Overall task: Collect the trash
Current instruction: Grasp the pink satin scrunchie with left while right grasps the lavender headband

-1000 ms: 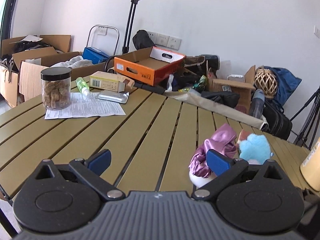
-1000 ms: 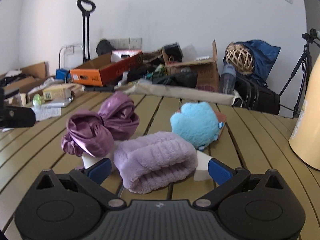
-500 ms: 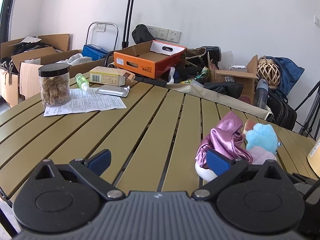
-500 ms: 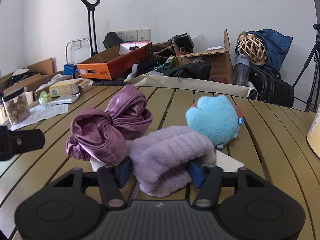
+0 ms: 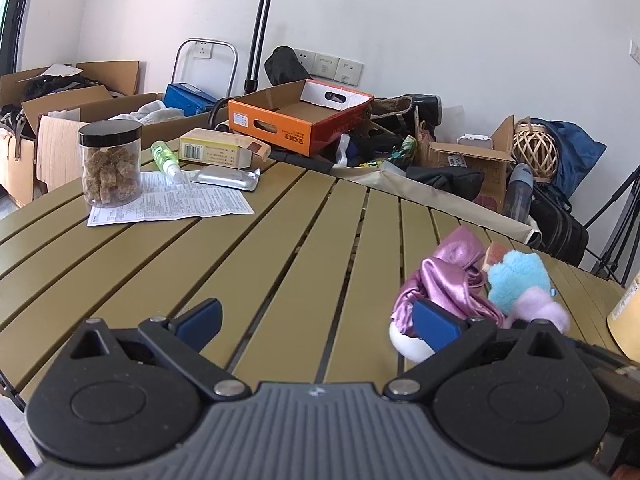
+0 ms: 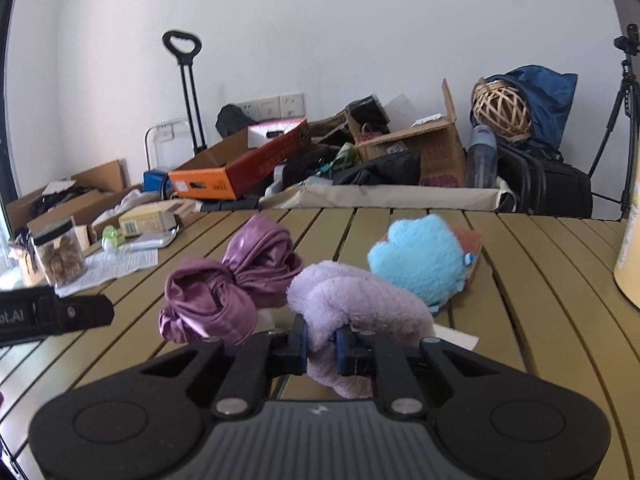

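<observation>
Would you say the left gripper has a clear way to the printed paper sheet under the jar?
Probably yes: the left gripper stands open over bare slatted table, though the black-lidded jar pins the printed paper sheet.

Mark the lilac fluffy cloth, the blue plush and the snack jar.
lilac fluffy cloth (image 6: 360,300), right wrist view, upper fold.
blue plush (image 6: 416,256), right wrist view, body middle.
snack jar (image 5: 111,168), left wrist view, clear wall.
</observation>
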The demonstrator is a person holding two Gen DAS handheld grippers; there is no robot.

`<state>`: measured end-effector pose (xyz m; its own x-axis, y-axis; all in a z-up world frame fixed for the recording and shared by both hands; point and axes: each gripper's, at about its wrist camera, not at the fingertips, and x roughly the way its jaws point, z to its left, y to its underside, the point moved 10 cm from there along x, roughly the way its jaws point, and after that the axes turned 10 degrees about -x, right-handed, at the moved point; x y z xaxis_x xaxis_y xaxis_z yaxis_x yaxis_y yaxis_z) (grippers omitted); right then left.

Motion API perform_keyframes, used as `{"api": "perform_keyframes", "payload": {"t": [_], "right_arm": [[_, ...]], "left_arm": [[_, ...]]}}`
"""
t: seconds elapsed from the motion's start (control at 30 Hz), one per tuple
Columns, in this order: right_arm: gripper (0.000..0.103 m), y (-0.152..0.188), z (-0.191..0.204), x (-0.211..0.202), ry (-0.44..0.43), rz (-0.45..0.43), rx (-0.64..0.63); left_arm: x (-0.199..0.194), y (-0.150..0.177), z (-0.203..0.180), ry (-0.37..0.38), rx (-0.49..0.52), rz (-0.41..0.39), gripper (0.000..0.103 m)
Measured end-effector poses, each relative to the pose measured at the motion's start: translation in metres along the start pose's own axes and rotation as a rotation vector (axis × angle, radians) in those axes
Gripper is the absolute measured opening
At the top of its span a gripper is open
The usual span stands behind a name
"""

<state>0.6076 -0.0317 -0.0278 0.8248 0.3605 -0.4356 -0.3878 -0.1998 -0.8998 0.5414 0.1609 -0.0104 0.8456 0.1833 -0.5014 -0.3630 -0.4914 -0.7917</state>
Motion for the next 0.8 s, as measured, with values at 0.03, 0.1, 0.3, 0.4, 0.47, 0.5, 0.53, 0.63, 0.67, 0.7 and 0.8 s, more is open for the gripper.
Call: {"api": "perform_keyframes", "payload": {"t": [0.03,0.1,0.3,0.4,0.47,0.5,0.53,0.63,0.67,0.7,0.8], "right_arm": [[0.012,-0.002,-0.004,-0.004,0.004,-0.014,0.012],[0.01,-0.008,-0.014,-0.012,0.015,-0.044,0.034],[0.01,-0.019,-0.047,-0.034,0.039,-0.11,0.1],[0.01,-0.02,-0.064,-0.041,0.053,-0.127,0.136],[0.01,-0.02,-0.075,-0.047,0.063,-0.136,0.161],[0.01,-0.02,-0.082,-0.05,0.068,-0.142,0.173],[0.01,-0.02,-0.088,-0.053,0.074,-0.148,0.184],[0.01,-0.019,-0.105,-0.058,0.089,-0.162,0.217],[0.01,-0.019,-0.11,-0.06,0.092,-0.165,0.226],[0.01,-0.018,-0.115,-0.061,0.094,-0.167,0.237],[0.01,-0.016,-0.125,-0.064,0.101,-0.173,0.253]], "left_arm": [[-0.001,0.001,-0.002,0.003,0.005,-0.002,0.103],[-0.002,0.002,-0.008,0.014,0.014,-0.005,0.103],[-0.004,-0.001,-0.029,0.039,0.023,-0.01,0.103],[0.001,-0.006,-0.044,0.04,0.051,-0.006,0.103],[0.011,-0.009,-0.054,0.03,0.069,0.014,0.103],[0.016,-0.011,-0.059,0.032,0.072,0.024,0.103],[0.022,-0.013,-0.064,0.036,0.074,0.037,0.103],[0.046,-0.012,-0.08,0.023,0.103,0.107,0.103],[0.055,-0.01,-0.084,0.013,0.123,0.13,0.103],[0.065,-0.007,-0.087,-0.004,0.15,0.155,0.103],[0.085,0.001,-0.091,-0.056,0.19,0.179,0.103]]}}
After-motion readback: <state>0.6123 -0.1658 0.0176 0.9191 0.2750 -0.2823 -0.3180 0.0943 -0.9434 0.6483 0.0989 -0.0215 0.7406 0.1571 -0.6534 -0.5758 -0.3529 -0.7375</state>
